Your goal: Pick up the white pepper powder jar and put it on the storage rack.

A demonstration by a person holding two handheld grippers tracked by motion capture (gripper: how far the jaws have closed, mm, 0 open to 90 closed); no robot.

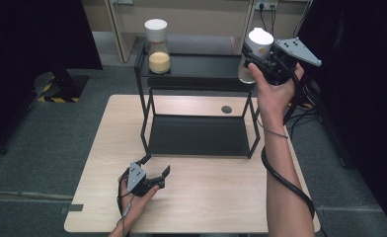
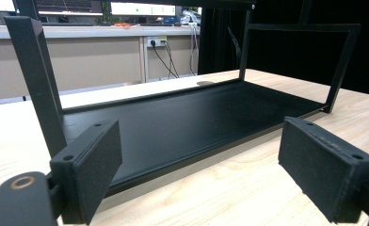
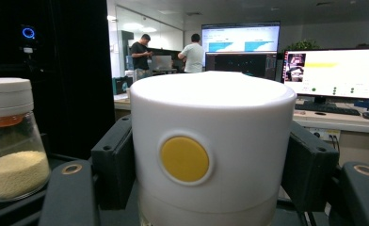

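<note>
Up at one o'clock of the high view, the right gripper is held at the right end of the top shelf of a black rack, its jaws pinched on the white cap of a jar; in the right gripper view the cap, marked with a round yellow dot, is seen clamped between the two black pads; a second jar with yellow grains is stood on the shelf's left end, at eleven o'clock, well apart from the held one; down at seven o'clock the left gripper is rested on the wooden table, jaws spread with nothing between them; its tips are pointed toward the rack's lower shelf, just beside its front edge
</note>
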